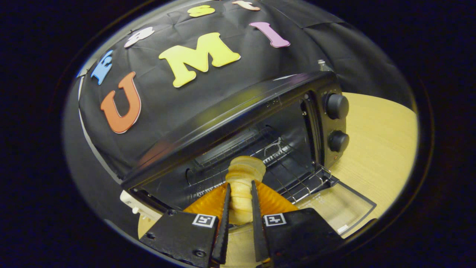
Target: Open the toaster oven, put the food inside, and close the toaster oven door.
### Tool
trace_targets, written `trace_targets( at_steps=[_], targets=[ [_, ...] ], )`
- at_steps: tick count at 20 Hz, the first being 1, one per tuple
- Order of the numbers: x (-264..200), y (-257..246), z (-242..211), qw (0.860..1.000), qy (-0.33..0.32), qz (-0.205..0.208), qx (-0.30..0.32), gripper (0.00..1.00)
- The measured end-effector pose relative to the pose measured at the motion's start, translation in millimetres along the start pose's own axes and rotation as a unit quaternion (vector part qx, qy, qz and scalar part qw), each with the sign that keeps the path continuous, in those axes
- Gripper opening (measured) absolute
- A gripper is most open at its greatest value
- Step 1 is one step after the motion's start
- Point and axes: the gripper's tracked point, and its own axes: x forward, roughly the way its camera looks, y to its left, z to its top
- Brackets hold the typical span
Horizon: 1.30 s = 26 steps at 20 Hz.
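While the food point(243, 178), a pale ridged pastry-like piece with an orange fluted base, sits clamped between the two fingers of the gripper point(240, 193), its top pokes out just ahead of the fingertips and hangs at the mouth of the toaster oven point(238, 123). The jaws stand narrow, both pressing on the piece's sides, so the hold looks firm. Beyond it the wire rack point(282, 167) lies inside the dark cavity, partly slid forward, and the glass door point(334, 206) is folded down flat onto the wooden table point(383, 141). Two round knobs point(336, 123) stand on the panel beside the cavity. The step in hand appears to be carrying the food in. To do it well, I would keep the piece level so the base meets the rack flat, pass it above the rack's front lip and under the upper edge of the opening, and set it well back from the front so the door can swing shut without striking it. Only then should the fingers part, and the gripper back straight out over the door.
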Motion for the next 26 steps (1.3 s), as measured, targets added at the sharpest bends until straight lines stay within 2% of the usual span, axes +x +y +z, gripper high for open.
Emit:
trace_targets(
  at_steps=[5,7,11,12,15,19,22,26],
  targets=[
    [31.9,7.2,5.3,1.000,-0.001,-0.002,0.024,0.34],
    [41.3,14.4,5.9,1.000,0.002,0.004,0.028,0.38],
    [35.8,23.7,7.0,1.000,-0.007,0.014,0.000,0.68],
    [30.2,20.9,4.3,1.000,-0.006,0.001,-0.011,0.76],
    [14.3,18.0,1.0,1.000,0.000,0.005,-0.022,1.00],
    [-35.5,16.5,-4.5,0.998,0.010,0.023,-0.055,1.00],
    [-93.7,18.7,1.1,0.996,0.012,0.055,-0.074,1.00],
    [-171.3,22.9,17.9,0.986,-0.004,0.099,-0.133,1.00]
  ],
)
